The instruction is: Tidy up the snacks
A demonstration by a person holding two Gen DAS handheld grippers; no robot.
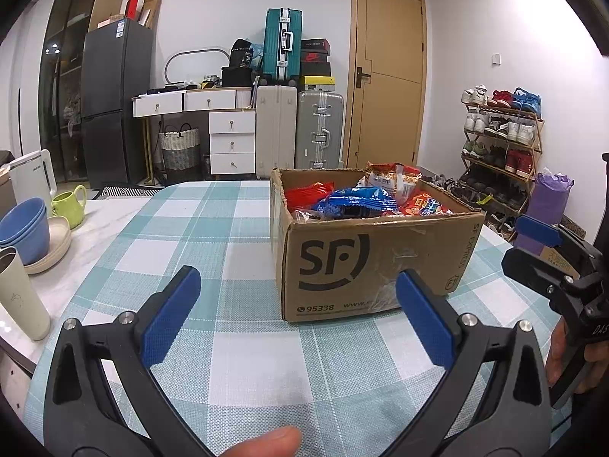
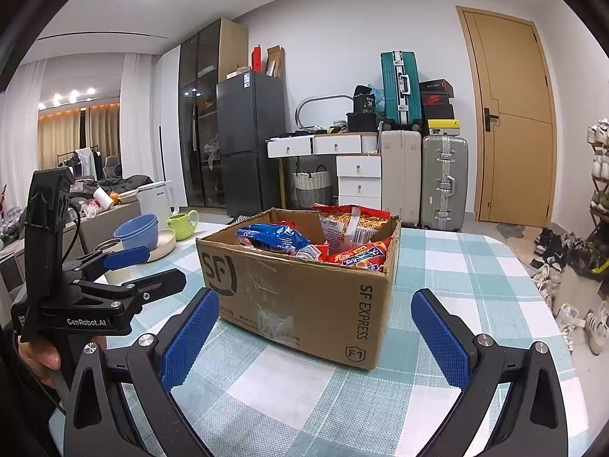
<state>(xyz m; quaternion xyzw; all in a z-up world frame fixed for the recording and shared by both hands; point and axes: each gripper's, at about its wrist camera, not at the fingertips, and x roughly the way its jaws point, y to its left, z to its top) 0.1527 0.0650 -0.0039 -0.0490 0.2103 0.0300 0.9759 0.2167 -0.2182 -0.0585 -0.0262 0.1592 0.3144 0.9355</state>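
Observation:
A brown cardboard box [image 1: 365,266] [image 2: 304,297] printed with SF stands on the checked tablecloth and holds snack packets. A blue packet [image 1: 356,200] [image 2: 274,238] lies on top, with red packets [image 1: 308,194] and orange ones [image 2: 365,255] around it and a noodle bag [image 1: 396,181] [image 2: 354,224] at the back. My left gripper [image 1: 297,312] is open, just short of the box's near face, with nothing between its fingers. My right gripper [image 2: 316,335] is open too, facing the box's near corner. Each gripper also shows at the other view's edge.
The table [image 1: 236,342] carries stacked blue bowls [image 1: 26,228] on plates, a green jug [image 1: 70,205], a cream tumbler [image 1: 21,297] and a white kettle [image 1: 32,175] along its left side. Suitcases, drawers, a fridge, a door and a shoe rack [image 1: 502,141] stand beyond.

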